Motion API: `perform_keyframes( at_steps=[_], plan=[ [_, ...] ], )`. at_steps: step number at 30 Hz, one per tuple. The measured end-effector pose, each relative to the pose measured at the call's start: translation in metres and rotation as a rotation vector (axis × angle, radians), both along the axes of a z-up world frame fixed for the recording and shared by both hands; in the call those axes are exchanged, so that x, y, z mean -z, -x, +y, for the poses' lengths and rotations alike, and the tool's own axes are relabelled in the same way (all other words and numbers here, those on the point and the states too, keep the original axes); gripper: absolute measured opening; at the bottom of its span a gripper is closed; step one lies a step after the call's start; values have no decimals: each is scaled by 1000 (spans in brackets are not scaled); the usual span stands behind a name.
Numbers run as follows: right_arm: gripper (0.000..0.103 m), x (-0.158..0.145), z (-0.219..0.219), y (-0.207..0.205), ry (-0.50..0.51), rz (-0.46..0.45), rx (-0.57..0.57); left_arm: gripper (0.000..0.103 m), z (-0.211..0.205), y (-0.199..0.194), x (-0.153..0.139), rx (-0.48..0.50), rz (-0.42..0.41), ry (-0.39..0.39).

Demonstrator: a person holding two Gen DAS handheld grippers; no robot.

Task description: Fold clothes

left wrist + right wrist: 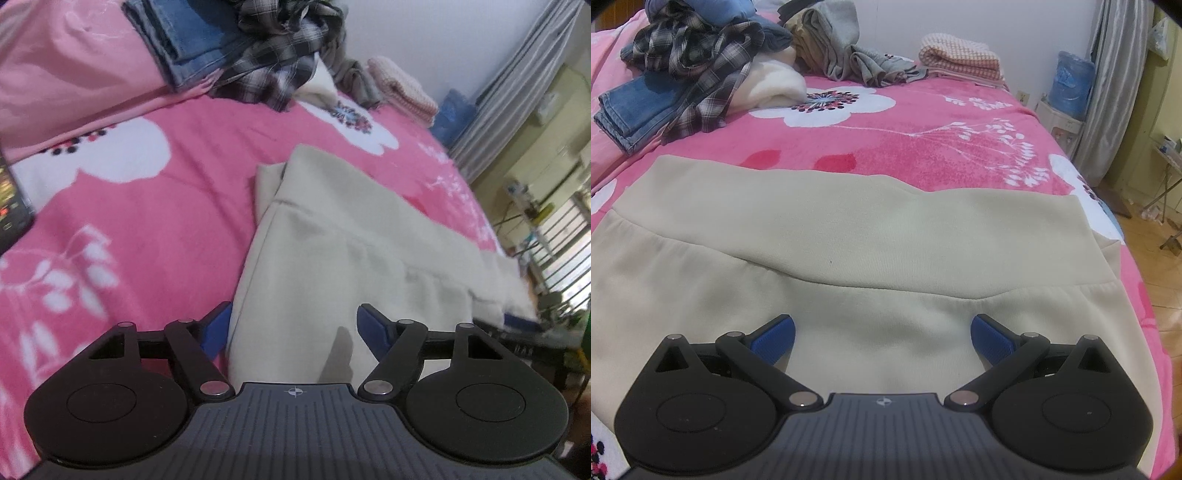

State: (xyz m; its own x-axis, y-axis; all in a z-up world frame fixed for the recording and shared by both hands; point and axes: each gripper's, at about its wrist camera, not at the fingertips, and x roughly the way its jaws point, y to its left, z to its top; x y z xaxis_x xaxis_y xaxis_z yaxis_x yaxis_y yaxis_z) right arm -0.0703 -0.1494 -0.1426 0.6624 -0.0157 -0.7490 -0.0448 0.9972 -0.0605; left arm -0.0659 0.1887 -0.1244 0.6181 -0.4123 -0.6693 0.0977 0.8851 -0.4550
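Pink floral bedspread [923,147] fills both views, with a cream garment [849,236] spread flat across the lower half of the right wrist frame. Unfolded clothes pile [701,62] sits upper left. Right gripper [882,334] jaws spread above the cream cloth; left gripper [291,326] jaws apart, straddling the garment's edge, not pinching it.

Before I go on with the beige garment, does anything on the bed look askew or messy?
The cream fleece garment lies flat with no odd bunching. Behind it, a black-and-white plaid shirt is crumpled over folded blue jeans, and grey clothes lie in a loose heap. Nothing looks damaged or spilled.
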Motion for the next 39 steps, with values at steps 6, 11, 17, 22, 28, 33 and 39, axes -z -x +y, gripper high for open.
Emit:
perform_keyframes(
  at_steps=[6,11,17,22,28,33,39],
  plan=[
    [103,0,1,-1,2,0,2,61,-4,-27,9,10,-7,57],
    [103,0,2,0,4,-1,6,61,3,-42,16,-20,1,119],
    [103,0,2,1,4,-5,9,61,6,-46,20,-33,17,148],
    [103,0,1,2,2,-11,8,61,5,-39,15,67,80,132],
    [103,2,1,3,-1,-21,8,60,11,-7,19,84,181,238],
    [103,2,0,5,-4,-34,6,38,1,7,15,23,185,164],
    [103,3,-1,8,-10,-54,1,26,-7,9,4,-3,202,92]
  ],
)
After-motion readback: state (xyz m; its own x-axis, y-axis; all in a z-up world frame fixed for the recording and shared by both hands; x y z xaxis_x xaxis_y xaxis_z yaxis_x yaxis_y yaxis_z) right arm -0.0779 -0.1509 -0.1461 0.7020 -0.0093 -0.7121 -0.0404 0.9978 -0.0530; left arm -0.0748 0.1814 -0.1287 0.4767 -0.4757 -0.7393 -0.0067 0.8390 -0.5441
